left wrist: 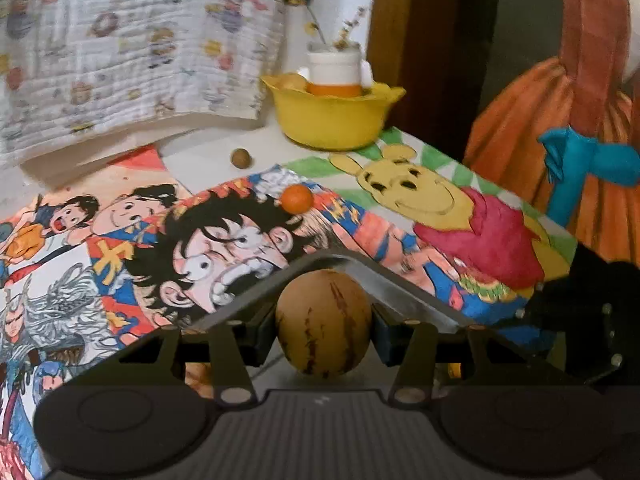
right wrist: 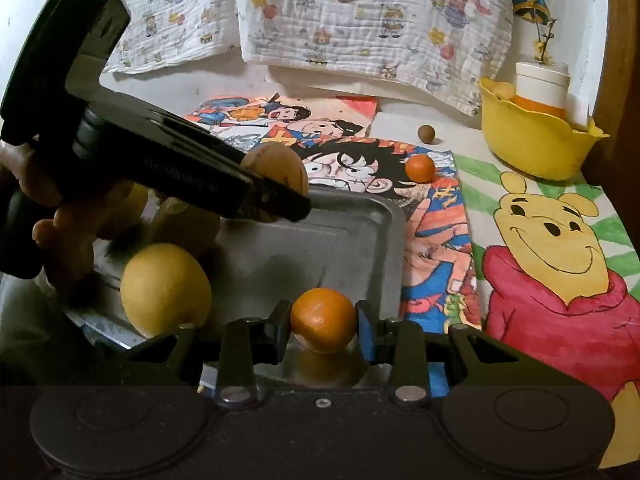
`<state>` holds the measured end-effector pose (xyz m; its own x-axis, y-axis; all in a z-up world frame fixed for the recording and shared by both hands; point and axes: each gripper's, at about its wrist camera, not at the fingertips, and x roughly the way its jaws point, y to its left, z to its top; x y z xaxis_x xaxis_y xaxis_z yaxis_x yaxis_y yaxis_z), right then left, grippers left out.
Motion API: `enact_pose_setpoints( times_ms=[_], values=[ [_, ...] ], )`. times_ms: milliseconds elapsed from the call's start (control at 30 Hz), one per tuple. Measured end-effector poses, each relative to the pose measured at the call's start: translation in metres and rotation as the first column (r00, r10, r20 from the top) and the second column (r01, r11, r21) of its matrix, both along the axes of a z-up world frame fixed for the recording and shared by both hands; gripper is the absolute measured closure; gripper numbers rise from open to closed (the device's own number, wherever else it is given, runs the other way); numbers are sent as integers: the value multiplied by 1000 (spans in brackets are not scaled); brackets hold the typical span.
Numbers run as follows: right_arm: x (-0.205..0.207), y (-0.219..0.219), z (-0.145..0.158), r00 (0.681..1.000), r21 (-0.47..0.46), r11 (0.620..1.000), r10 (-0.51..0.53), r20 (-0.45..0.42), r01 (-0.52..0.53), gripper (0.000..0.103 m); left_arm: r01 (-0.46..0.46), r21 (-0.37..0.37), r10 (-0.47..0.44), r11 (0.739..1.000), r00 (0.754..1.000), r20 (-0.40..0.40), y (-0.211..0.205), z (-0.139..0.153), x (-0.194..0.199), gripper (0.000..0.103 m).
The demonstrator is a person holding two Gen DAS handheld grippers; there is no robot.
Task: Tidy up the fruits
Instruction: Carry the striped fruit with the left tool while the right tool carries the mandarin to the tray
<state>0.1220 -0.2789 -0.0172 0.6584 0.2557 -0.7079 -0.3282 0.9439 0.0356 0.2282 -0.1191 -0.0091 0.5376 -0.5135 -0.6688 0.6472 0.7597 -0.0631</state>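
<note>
My left gripper point(left wrist: 322, 334) is shut on a tan fruit with brown stripes point(left wrist: 323, 308), held above the corner of a metal tray point(left wrist: 404, 288). In the right wrist view that gripper point(right wrist: 276, 200) reaches in from the upper left with the tan fruit point(right wrist: 280, 164) between its fingers. My right gripper point(right wrist: 323, 330) is shut on a small orange point(right wrist: 323, 314) over the tray's point(right wrist: 340, 236) near edge. A round yellow fruit point(right wrist: 165, 289) lies on the tray at the left. A second small orange point(right wrist: 419, 168) and a small brown ball point(right wrist: 426, 134) sit on the table beyond.
A yellow bowl point(right wrist: 532, 148) holding a white-and-orange container stands at the back right corner. Cartoon drawings point(right wrist: 552, 248) cover the tabletop. A printed cloth point(right wrist: 360, 20) hangs behind. In the left wrist view an orange fabric point(left wrist: 560, 120) hangs off the table's right edge.
</note>
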Motion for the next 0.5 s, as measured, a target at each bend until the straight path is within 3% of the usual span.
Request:
enact_pose_setpoints(
  times_ms=[500],
  values=[
    [-10,-1,0,999,-16,999,51,5,-51,66,53,103,-50,993,998,-27,-13,-14,-9,49]
  ],
)
